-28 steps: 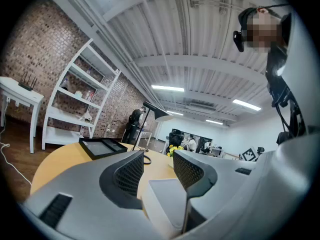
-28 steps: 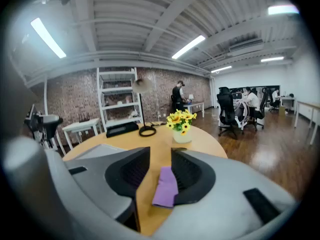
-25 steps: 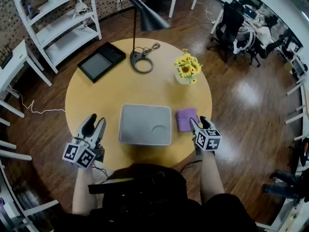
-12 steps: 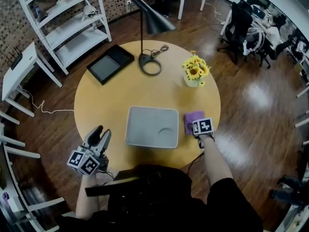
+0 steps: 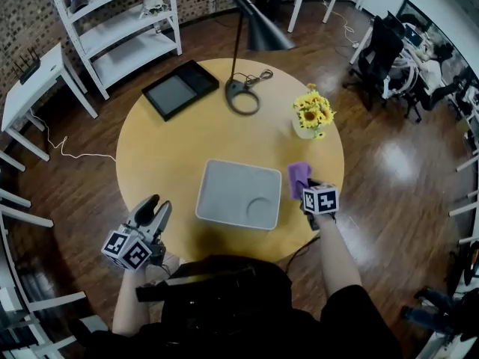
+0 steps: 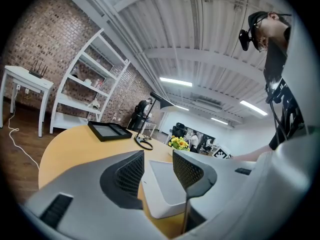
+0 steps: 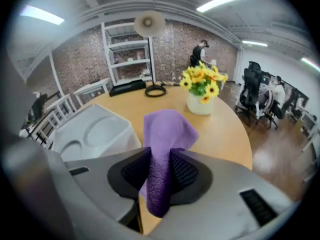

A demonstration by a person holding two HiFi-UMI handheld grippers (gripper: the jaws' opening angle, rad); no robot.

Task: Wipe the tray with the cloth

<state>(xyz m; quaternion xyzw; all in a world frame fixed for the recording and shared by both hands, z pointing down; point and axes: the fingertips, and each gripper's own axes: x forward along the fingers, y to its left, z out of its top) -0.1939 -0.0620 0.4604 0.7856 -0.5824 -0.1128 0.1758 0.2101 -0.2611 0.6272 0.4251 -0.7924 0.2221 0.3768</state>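
In the head view, one round yellow wooden table (image 5: 165, 155) is seen, and on it one pale grey rectangular tray (image 5: 232, 189) with a round recess in one corner is laid near the person's edge. One small purple cloth (image 5: 299, 176) is found just beside the tray's right edge, where it is met by the right gripper (image 5: 308, 191). The left gripper (image 5: 156, 206) is held at the table's near left rim, well apart from the tray. Farther back on the table, one black lamp (image 5: 251, 40) with a ring base, one white vase of yellow flowers (image 5: 313, 114) and one shallow black rectangular box (image 5: 179, 90) are counted; one white shelf unit (image 5: 120, 28) is stood on the floor beyond. In the left gripper view, the two jaws are shown narrowly parted with nothing caught between them, and the tray (image 6: 167, 194) is seen through the gap, lying on the table ahead. In the right gripper view, the two jaws have just been closing and are shown pinching the purple cloth (image 7: 165, 134), a fold of which is squeezed between the two dark pads while its free end is raised ahead of them. The tray is seen to the left of the cloth and the vase of flowers behind it. Whether the cloth's free end is touching the table cannot be told.
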